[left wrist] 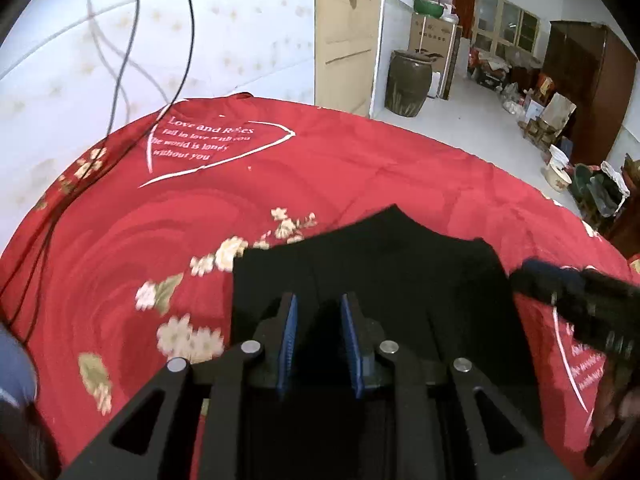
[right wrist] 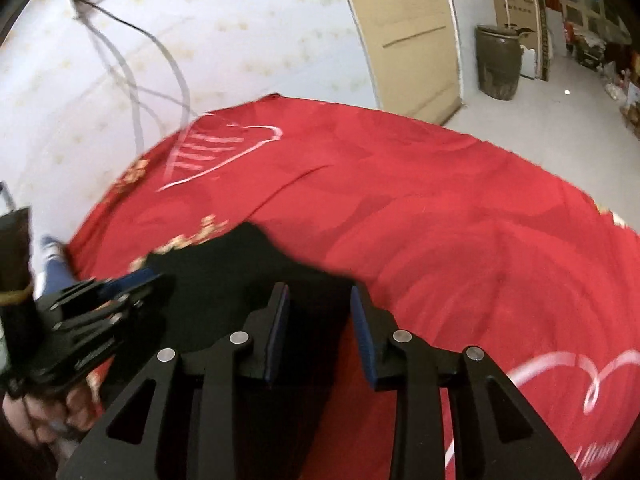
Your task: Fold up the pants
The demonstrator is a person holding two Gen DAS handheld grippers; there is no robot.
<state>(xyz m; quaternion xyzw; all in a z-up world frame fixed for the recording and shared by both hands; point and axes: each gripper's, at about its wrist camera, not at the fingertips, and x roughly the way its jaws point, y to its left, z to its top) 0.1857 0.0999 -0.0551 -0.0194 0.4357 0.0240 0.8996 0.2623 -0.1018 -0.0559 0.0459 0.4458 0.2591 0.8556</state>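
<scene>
The black fabric pants point(left wrist: 372, 264) are seen lying on the red bedspread printed with cream flowers and white heart lettering point(left wrist: 320, 168), already gathered into a compact, roughly rectangular bundle with a peaked far edge. The left gripper point(left wrist: 318, 312) is held above the near part of the bundle with its blue-padded jaws parted by a moderate gap and nothing caught between them; the right gripper point(right wrist: 320, 304) is likewise held partly open and empty over the bundle's right edge. A slack fold could be spoiled if only the top layer were pinched, so that the lower layers would be dragged out of line; the bedspread itself could be nipped with the cloth, since both are soft and lie in contact. The two grippers are close together, and a knock between them is judged possible. Black cables point(left wrist: 132, 40) are draped across the bed's far left, well apart from the pants. A brown ceramic jar point(left wrist: 408, 84) and cluttered floor lie beyond the bed.
</scene>
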